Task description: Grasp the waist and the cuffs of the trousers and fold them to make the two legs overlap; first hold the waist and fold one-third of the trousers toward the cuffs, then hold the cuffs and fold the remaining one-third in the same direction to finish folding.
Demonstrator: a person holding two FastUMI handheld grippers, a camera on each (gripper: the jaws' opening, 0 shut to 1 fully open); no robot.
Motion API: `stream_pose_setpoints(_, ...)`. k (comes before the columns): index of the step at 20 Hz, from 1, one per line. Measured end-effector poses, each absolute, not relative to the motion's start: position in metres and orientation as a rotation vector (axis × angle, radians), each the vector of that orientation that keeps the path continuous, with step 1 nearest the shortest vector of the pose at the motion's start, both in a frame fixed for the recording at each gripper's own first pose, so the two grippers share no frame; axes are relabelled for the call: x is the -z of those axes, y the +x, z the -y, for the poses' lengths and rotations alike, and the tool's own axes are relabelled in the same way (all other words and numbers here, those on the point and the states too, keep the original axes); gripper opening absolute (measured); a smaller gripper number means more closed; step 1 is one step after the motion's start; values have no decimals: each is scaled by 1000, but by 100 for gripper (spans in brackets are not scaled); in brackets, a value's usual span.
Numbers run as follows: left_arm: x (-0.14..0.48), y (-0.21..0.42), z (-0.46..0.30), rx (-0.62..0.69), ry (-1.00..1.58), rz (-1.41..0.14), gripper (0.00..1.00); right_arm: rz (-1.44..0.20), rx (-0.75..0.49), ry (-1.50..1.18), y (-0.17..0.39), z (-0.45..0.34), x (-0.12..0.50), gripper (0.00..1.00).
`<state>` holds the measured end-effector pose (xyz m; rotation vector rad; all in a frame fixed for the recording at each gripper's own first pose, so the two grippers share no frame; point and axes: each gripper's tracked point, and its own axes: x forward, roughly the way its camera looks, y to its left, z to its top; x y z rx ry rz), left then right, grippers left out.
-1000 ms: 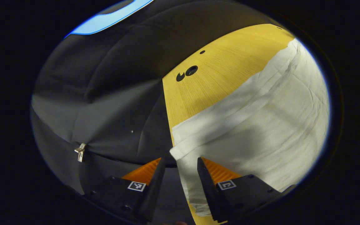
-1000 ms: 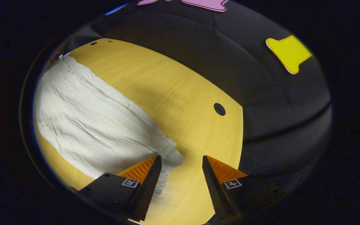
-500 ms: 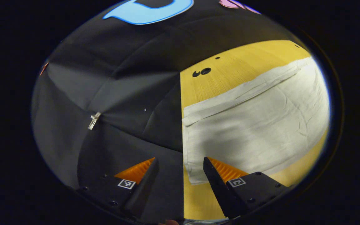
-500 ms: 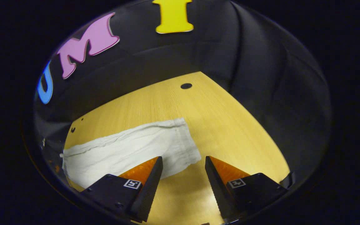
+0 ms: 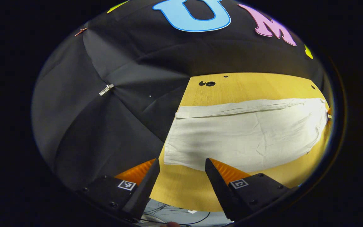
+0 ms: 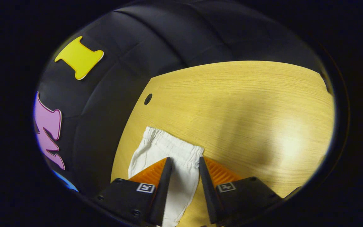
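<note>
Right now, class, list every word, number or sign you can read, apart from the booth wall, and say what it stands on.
Trousers: no text.
Table: no text.
Left gripper: square black-and-white tags, a coded pattern, no letters or numbers.
Right gripper: the same kind of tags, nothing readable.

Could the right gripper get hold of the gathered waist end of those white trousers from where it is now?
Probably yes. In the right gripper view the right gripper is open, its fingers standing either side of the gathered waist of the trousers, with bare table around and nothing in between.
</note>
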<state>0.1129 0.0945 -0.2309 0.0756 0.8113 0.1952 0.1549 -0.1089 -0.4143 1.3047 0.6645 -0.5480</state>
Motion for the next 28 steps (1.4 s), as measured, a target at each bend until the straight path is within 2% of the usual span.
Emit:
stream_pose_setpoints(1,230,112,-90,-207,66,-818,90,-658,543,1315,153,108,415,37)
stream_pose_setpoints(2,227,111,-85,-218,61,-821,93,-653,535,1329,149,110,415,23)
stream_pose_setpoints(4,224,112,-75,-234,51,-820,93,-647,502,1351,145,116,416,18)
stream_pose_setpoints(5,222,112,-68,-233,45,-815,93,-648,486,1350,145,116,415,8)
stream_pose_setpoints(9,225,117,-55,-205,27,-810,93,-642,474,1286,134,131,400,8)
stream_pose_setpoints(12,232,122,-47,-144,-3,-784,93,-597,515,1266,123,157,382,8)
stream_pose_setpoints(17,256,128,-33,-36,-183,-769,93,-498,551,1146,112,181,349,8)
stream_pose_setpoints(21,274,116,-15,34,-482,-793,95,-364,452,1111,123,170,276,8)
stream_pose_setpoints(28,295,120,-23,54,-750,-800,95,-235,192,1035,187,36,148,8)
